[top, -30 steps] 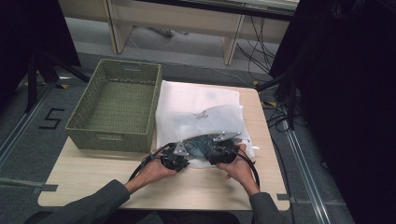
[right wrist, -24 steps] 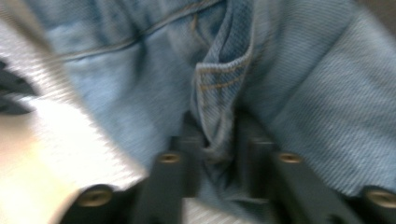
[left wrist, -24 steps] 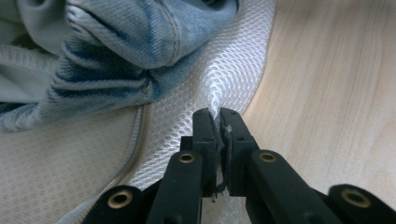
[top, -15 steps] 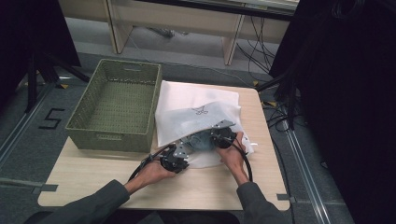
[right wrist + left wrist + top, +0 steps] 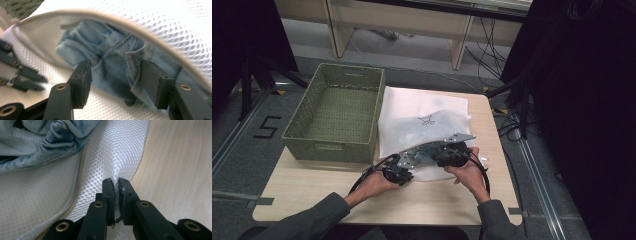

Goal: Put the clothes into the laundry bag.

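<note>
Since half a second ago the right claw (image 5: 113,82) has risen slightly, its jaws just reopened around blue denim jeans (image 5: 110,57) without pressing them. The left claw (image 5: 116,190) stays put, clenched on the white mesh laundry bag (image 5: 112,152) (zip edge beside it) lying on the pale wooden worktop (image 5: 462,200), next to the green woven basket (image 5: 302,142).

A white honeycomb-mesh laundry bag (image 5: 424,117) with a small dark printed emblem holds faded light-blue denim (image 5: 117,57) with tan stitching, beside an olive-green woven basket (image 5: 334,112) on a pale wood-grain worktop (image 5: 422,202).
</note>
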A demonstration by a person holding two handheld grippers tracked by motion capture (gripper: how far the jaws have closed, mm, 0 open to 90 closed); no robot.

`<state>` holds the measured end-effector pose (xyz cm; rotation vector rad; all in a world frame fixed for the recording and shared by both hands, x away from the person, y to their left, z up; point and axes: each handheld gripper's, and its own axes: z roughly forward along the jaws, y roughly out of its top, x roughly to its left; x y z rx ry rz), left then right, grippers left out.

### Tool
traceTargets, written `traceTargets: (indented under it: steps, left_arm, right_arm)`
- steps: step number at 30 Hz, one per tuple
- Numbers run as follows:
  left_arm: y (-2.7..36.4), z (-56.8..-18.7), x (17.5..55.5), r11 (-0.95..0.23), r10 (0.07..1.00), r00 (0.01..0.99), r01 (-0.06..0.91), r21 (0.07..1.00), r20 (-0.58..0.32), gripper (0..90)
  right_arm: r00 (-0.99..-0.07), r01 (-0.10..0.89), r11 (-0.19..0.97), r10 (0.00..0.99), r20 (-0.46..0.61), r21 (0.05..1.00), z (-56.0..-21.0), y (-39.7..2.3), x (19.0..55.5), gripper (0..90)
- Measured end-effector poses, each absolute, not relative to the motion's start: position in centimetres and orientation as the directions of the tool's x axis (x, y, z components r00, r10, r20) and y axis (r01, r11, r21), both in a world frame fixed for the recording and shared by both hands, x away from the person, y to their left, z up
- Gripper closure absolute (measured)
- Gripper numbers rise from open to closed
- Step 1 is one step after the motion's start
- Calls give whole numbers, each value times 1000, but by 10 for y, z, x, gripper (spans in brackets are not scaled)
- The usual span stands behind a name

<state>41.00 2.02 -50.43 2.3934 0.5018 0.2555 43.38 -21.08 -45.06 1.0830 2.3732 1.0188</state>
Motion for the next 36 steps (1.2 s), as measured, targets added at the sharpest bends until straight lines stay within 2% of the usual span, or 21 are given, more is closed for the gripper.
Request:
traceTargets:
  steps: [5,7,10,12,15,16,18,20,22,23,27,32,34,36]
  left_arm:
    - [21,-504,410,-703,418,907,292,648,46,833]
    - [20,-504,410,-701,419,907,289,652,47,833]
    - [20,-504,409,-704,418,907,289,649,49,834]
    - [20,-504,410,-712,409,911,276,646,61,834]
    - [19,-504,409,-712,406,912,272,647,63,839]
    - [18,-504,409,-713,410,910,280,643,57,841]
    - [16,-505,407,-691,427,903,290,662,50,847]
    - [17,-503,407,-725,398,914,262,637,77,851]
    - [16,-503,406,-730,393,915,249,637,92,853]
    - [16,-503,405,-731,392,916,251,634,89,854]
    - [15,-502,402,-741,380,919,233,630,108,861]
    - [13,-503,400,-725,402,912,259,638,87,860]
    - [14,-502,401,-730,399,912,257,634,90,856]
    - [15,-502,403,-732,401,911,258,630,93,848]
  right_arm:
    - [-669,448,431,743,-27,784,-439,-208,424,506]
    - [-691,462,441,723,1,770,-439,-207,421,507]
    - [-686,495,439,727,26,750,-456,-202,424,486]
    - [-684,547,453,726,65,704,-467,-198,427,462]
    - [-691,543,475,721,47,693,-486,-187,438,450]
    - [-690,559,482,721,57,675,-489,-184,441,475]
    - [-692,543,525,722,-5,656,-498,-177,448,623]
    - [-676,532,538,735,-55,654,-500,-173,456,732]
    - [-667,501,566,734,-125,655,-496,-172,467,762]
    - [-655,510,555,746,-122,658,-494,-170,471,770]
    - [-606,507,508,785,-131,696,-494,-173,494,784]
    - [-549,541,424,832,-76,726,-494,-174,511,778]
    - [-572,531,441,817,-79,723,-495,-175,510,750]
    - [-576,550,413,817,-28,726,-493,-178,506,692]
